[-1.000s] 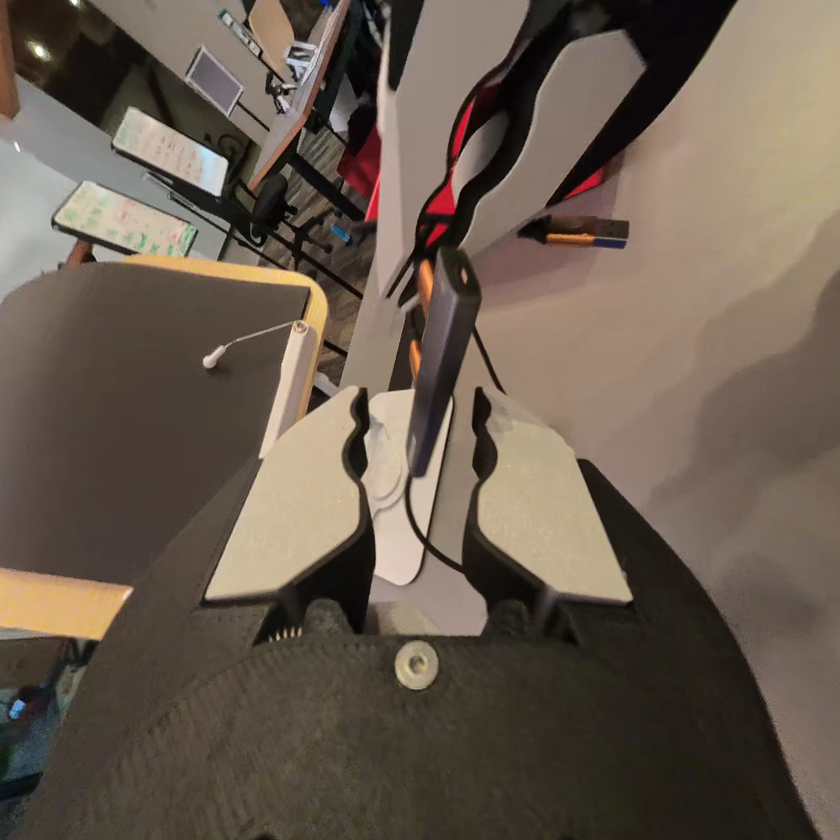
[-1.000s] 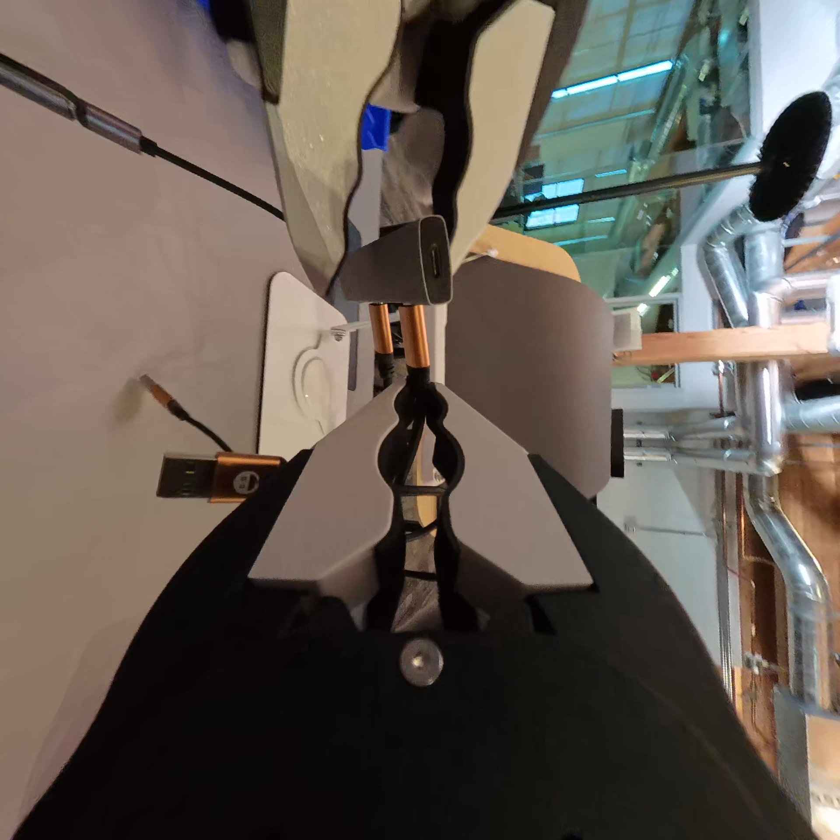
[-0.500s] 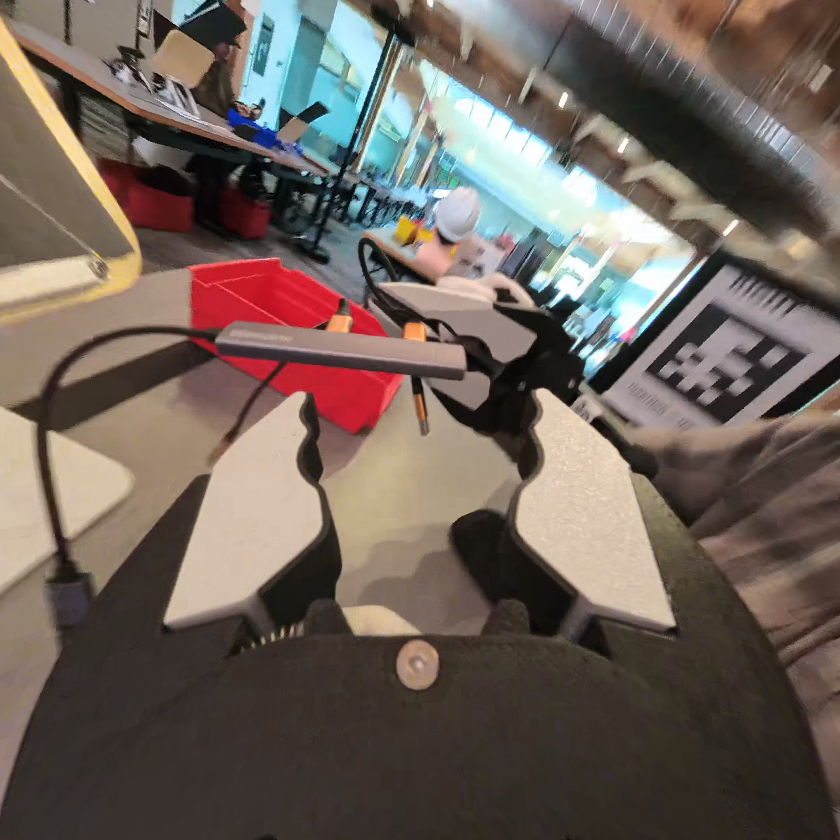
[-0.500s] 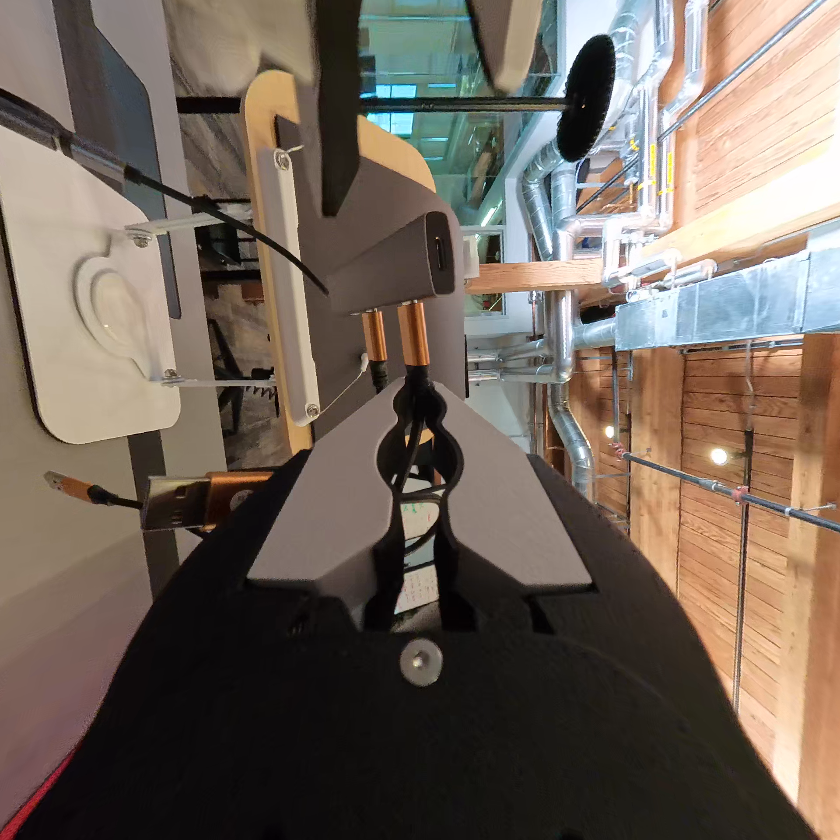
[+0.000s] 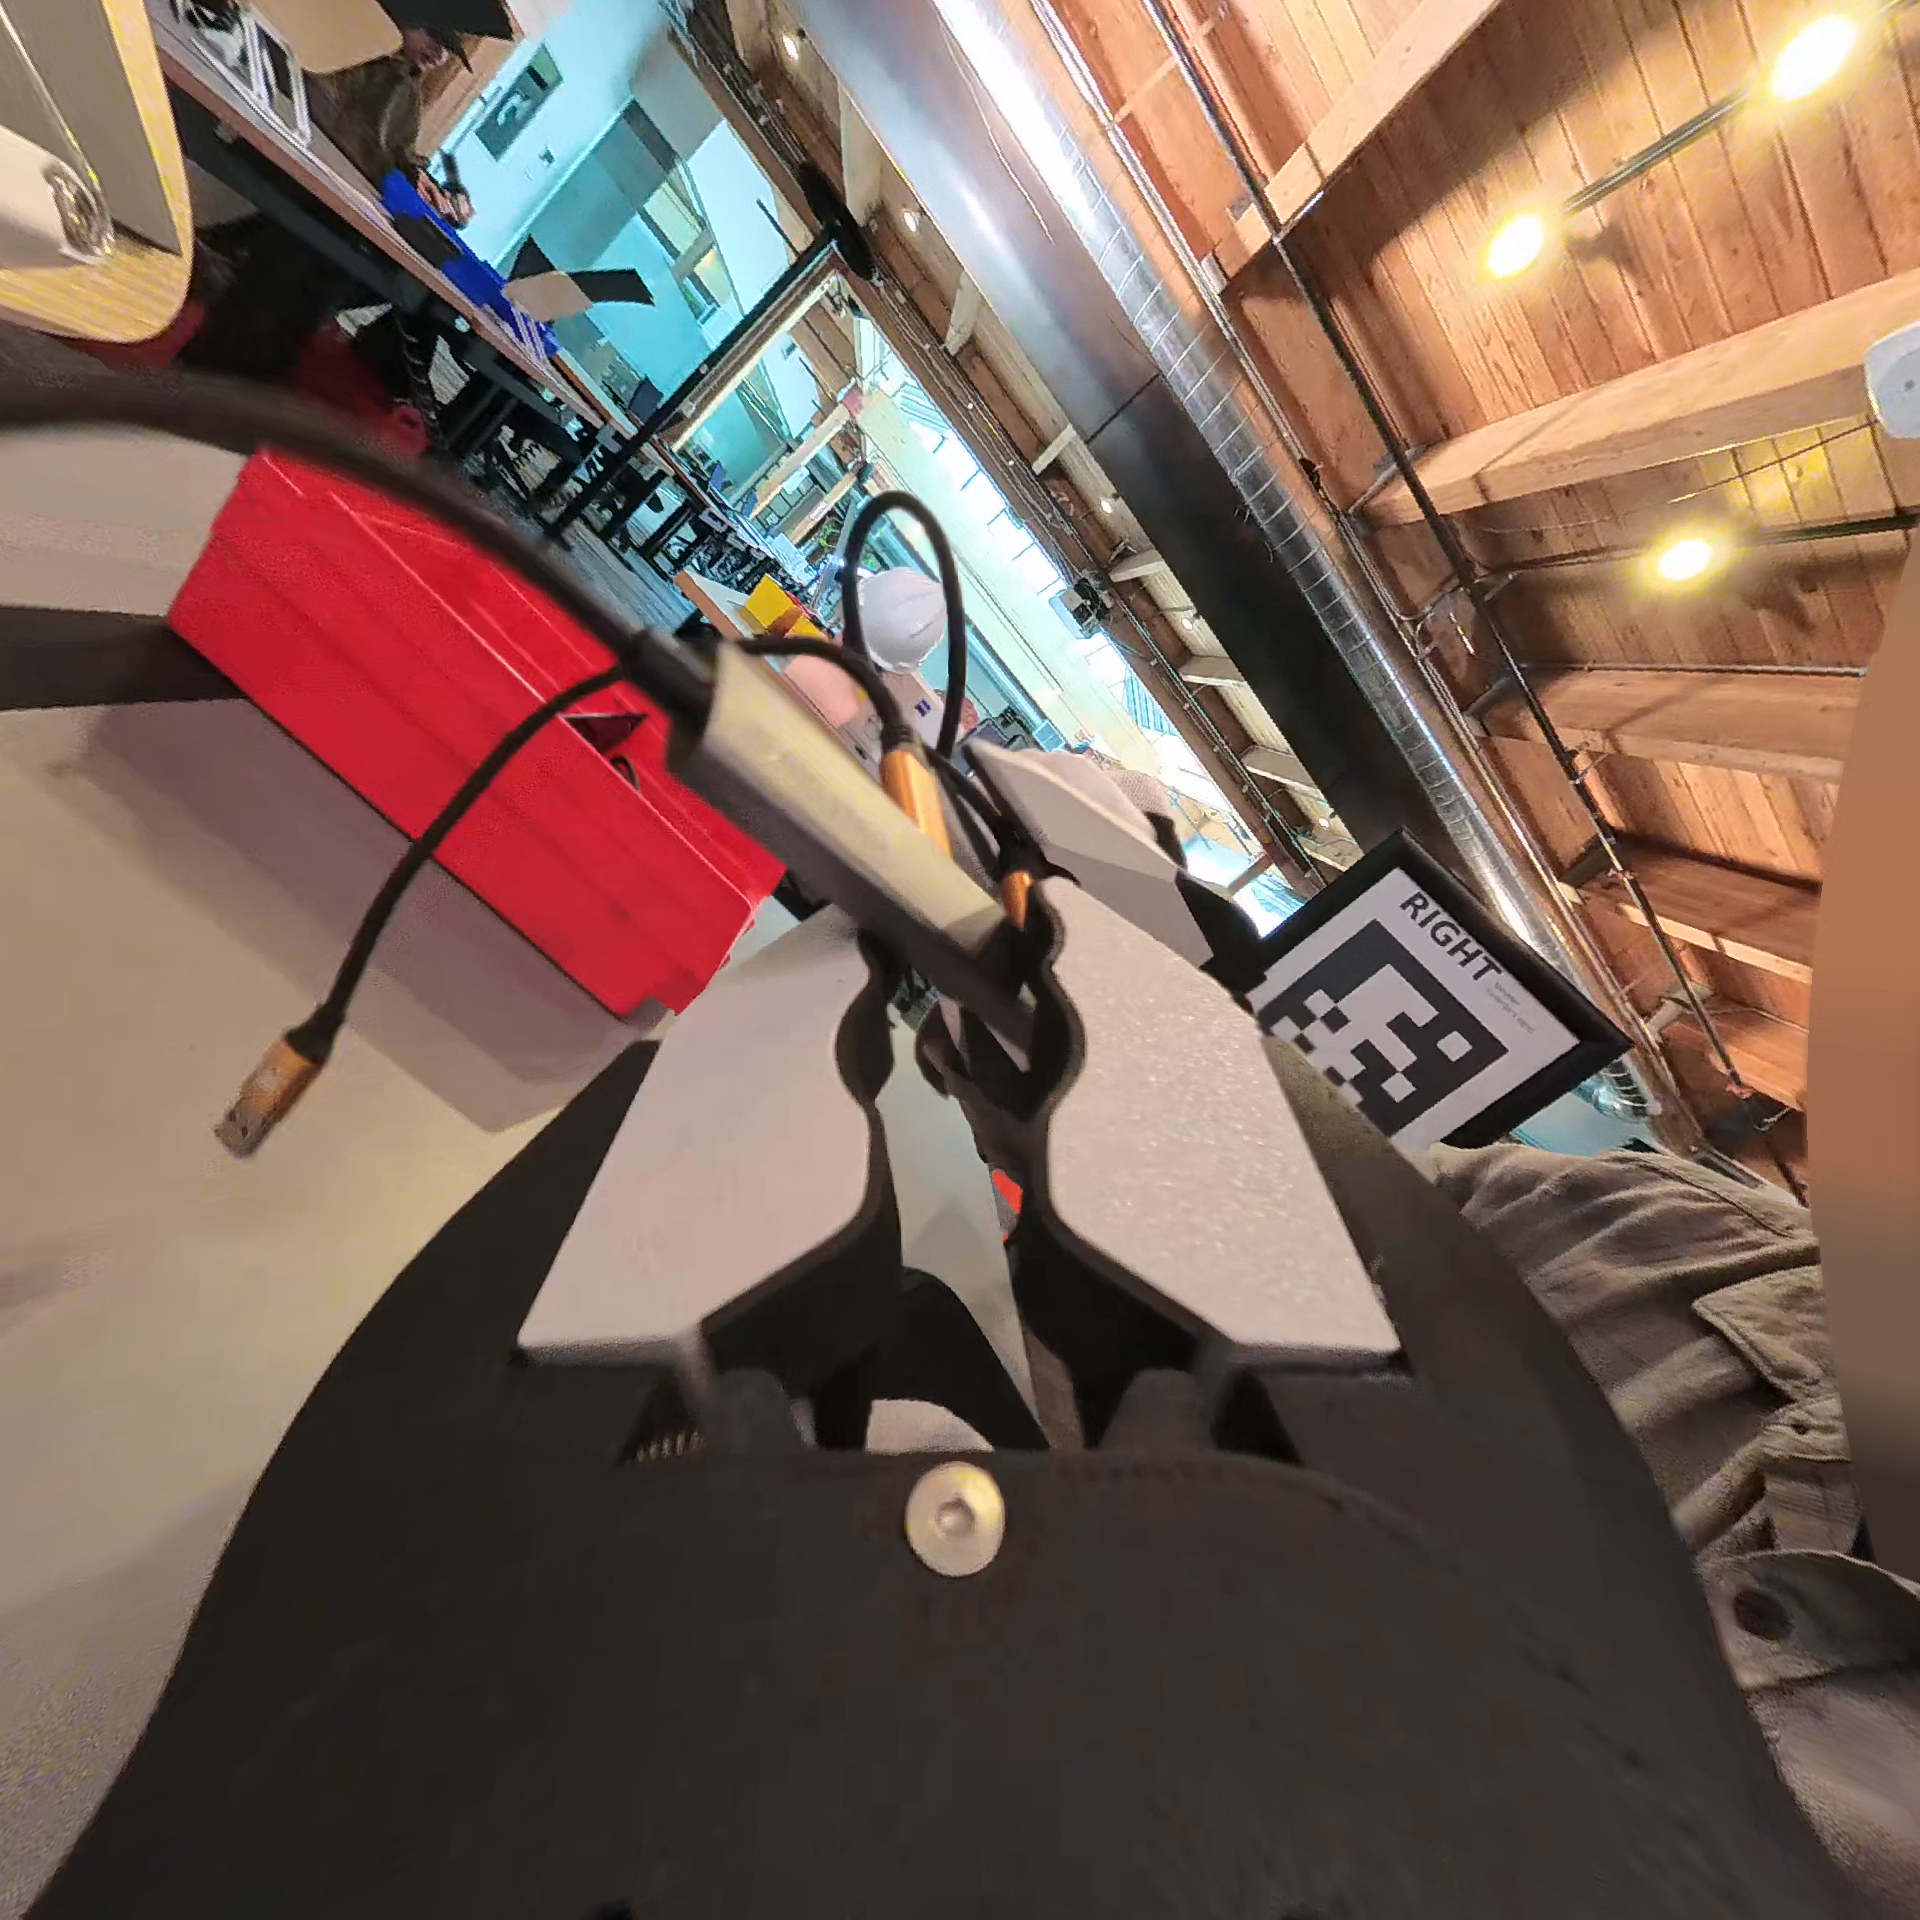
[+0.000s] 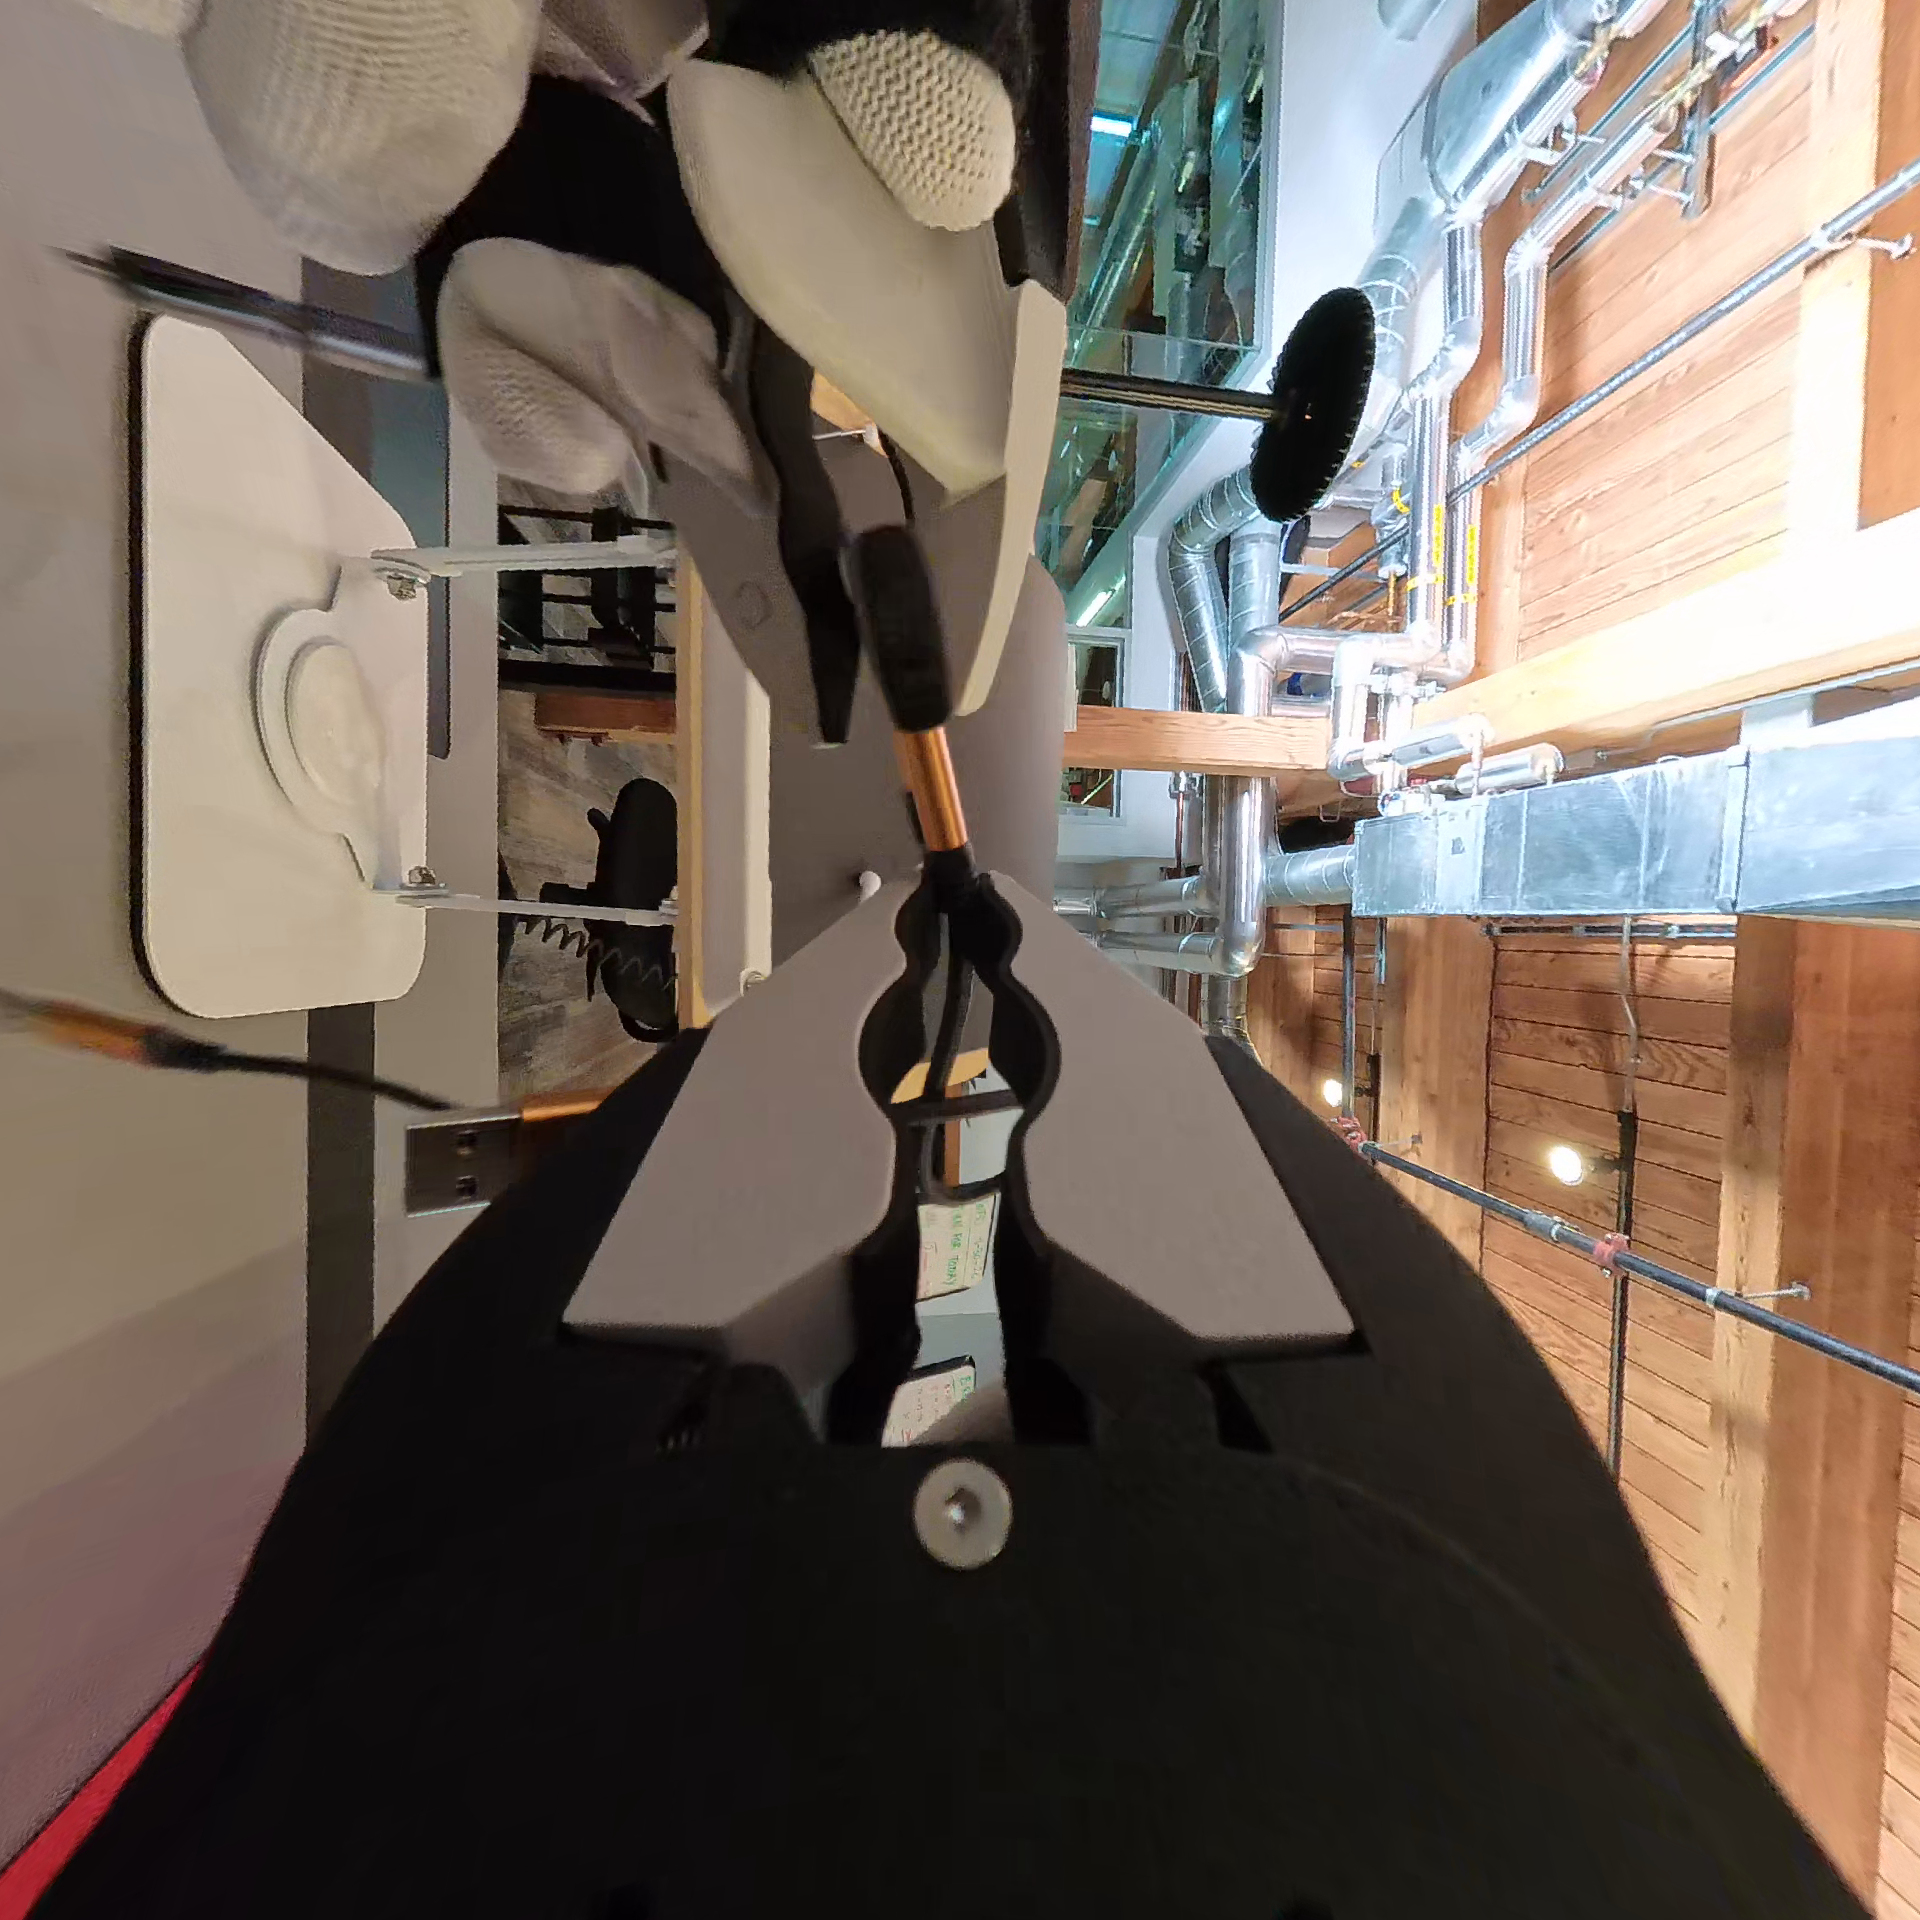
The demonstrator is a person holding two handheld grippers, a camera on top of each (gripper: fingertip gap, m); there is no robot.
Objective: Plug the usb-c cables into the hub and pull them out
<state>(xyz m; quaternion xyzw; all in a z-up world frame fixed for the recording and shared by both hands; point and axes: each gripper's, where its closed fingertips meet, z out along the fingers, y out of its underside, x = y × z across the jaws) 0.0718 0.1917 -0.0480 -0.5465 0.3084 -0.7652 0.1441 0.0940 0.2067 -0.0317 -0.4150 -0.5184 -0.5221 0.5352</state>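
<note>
- Two narrowed fingers of the left gripper (image 5: 961, 971) clamp the slim grey metal hub (image 5: 831, 821) at its near end.
- Right gripper (image 6: 961, 904) fingers pinch the black copper-tipped usb-c cable (image 6: 933, 795) just behind its plug.

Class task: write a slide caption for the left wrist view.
Left gripper clamps the grey hub, orange-tipped cables plugged in.

Warm ceiling lamps (image 5: 1514, 245) glare overhead, wide-angle edges bend, and near foreground parts blur softly.
</note>
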